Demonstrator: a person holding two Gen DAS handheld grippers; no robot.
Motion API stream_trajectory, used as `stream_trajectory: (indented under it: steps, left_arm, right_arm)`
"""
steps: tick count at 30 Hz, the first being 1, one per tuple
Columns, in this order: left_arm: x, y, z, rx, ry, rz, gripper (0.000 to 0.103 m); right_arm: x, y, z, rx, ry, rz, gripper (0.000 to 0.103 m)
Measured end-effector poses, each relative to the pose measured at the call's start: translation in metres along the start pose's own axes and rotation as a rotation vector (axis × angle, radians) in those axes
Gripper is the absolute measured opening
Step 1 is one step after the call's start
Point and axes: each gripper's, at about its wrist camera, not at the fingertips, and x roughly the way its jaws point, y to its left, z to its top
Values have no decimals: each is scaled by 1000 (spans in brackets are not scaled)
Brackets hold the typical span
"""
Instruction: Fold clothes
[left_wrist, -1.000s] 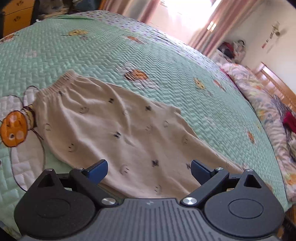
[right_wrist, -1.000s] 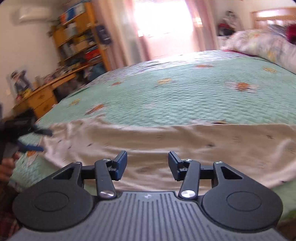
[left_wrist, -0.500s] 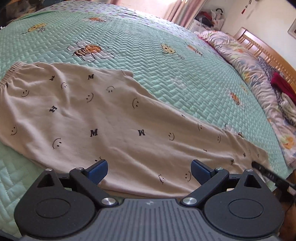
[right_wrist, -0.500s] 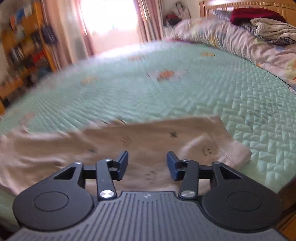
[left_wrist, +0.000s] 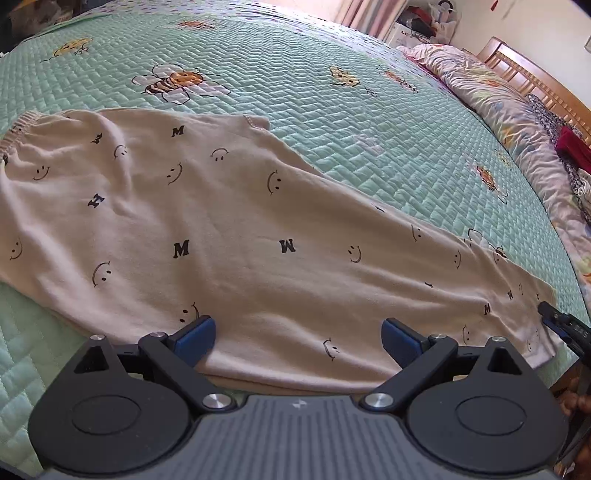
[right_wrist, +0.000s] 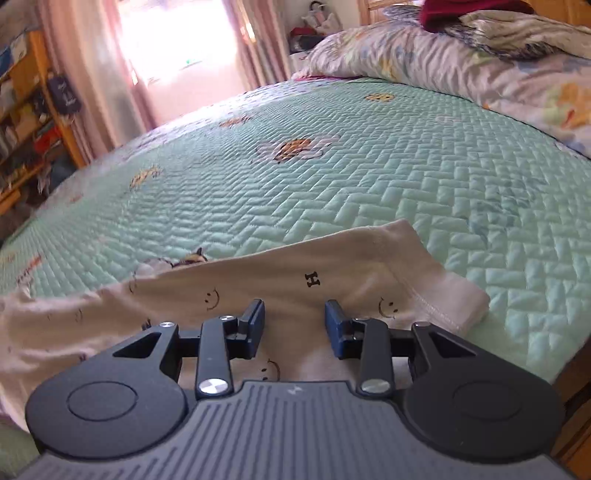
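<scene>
While spread wide with nothing between the blue pads, left gripper (left_wrist: 298, 338) hovers low over the near edge of the beige trousers (left_wrist: 229, 236), roughly mid-length along the garment. Right gripper (right_wrist: 294, 325) likewise parted, though by a narrower gap, and empty, poised just above the leg end near the hem (right_wrist: 436, 306); whether the pads touch the cloth cannot be told. Seen also at the far right edge of the left wrist view as a dark tip (left_wrist: 557, 321) right beside the cuff, with part of a hand (left_wrist: 580, 406) below it. Trousers laid lengthwise along the near side of the bed, folded leg on leg, printed with small smiley faces and dark letters; elastic waistband (left_wrist: 16, 129) at the far left in the left wrist view, crotch point (left_wrist: 255, 122) jutting toward the middle of the bed, legs tapering away to the right. Slightly rumpled near the waist, otherwise fairly flat. Underneath, a mint-green quilted bedspread (left_wrist: 314, 122) with a herringbone stitch and cartoon bees (left_wrist: 173, 83). Farther off along the head of the bed, a bunched floral duvet (right_wrist: 461, 70) with a dark red garment (right_wrist: 461, 14) heaped on top, against a wooden headboard (left_wrist: 532, 77). Beyond the bed in the right wrist view, pink curtains (right_wrist: 99, 74) around a bright window and a cluttered wooden shelf (right_wrist: 29, 122) at the left.
</scene>
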Motion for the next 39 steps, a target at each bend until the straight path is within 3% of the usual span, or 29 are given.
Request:
stream_trajectory:
  steps: [3,5,7,11,14,18,22,26,32,39]
  left_arm:
    - [1,0,0,-1,1,4,97]
    - [2,-3,-1,8,1,18,97]
    - [1,-6,-1,19,-2,30,97]
    - [-18,-1,1,1,-36,17,96]
    - [-45,10,5,-31,-106,24,97]
    - [-75,42,6,-146,-169,78,100]
    - [-81,77,-3,-268,-161,139,100]
    - [-74,100,-10,-354,-130,147,100]
    - [-66,99,-12,-349,-115,150,100]
    - [-58,98,-14,-358,-113,157,100]
  right_arm:
    - [-15,5,-5,-34,-50,16,42]
    - [-7,6,-11,-67,-5,0,49]
    - [0,1,-16,-64,17,-2,48]
    - [-20,-5,-11,-8,-43,53,48]
    - [-46,-22,-9,64,-113,137,48]
    - [-66,-54,-14,183,-95,174,49]
    - [-67,-77,-32,282,-51,169,50]
    - [-53,-86,-44,391,-27,203,54]
    - [-38,-80,-43,444,-43,167,56]
    - [-25,-93,-50,547,-84,198,56]
